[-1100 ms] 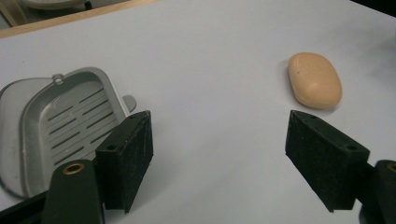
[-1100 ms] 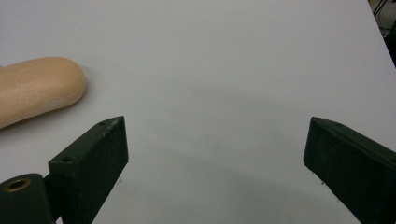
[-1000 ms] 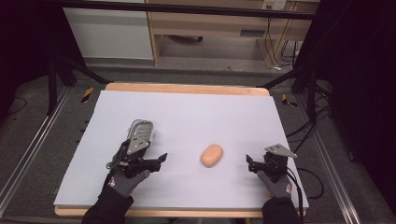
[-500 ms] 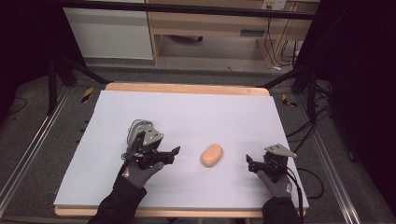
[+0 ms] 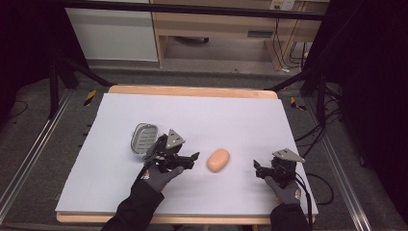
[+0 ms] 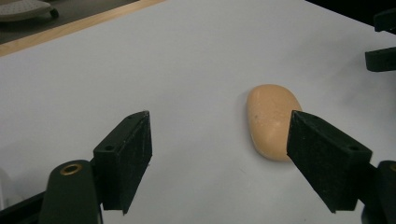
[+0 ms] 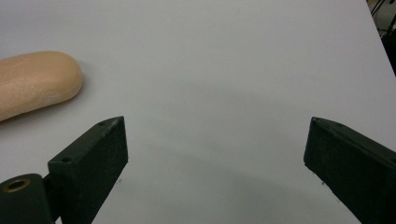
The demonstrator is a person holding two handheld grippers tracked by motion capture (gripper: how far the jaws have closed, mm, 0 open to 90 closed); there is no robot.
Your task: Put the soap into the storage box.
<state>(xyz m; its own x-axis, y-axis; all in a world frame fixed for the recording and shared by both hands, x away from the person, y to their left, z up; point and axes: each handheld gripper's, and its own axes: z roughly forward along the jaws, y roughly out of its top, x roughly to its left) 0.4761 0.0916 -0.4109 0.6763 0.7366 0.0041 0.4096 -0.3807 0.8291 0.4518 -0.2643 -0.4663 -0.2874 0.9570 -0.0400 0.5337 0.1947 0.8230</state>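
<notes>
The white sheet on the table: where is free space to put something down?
The far half of the white sheet is bare, beyond the soap dish and the soap. The near left corner is free too. It is crowded between the left hand-held gripper and right hand-held gripper.

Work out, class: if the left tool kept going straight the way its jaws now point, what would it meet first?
Most likely the orange soap bar. The left tool is open and aimed toward it across the white sheet. In the left gripper view the bar lies off-centre, by one jaw, so that jaw might clip it.
</notes>
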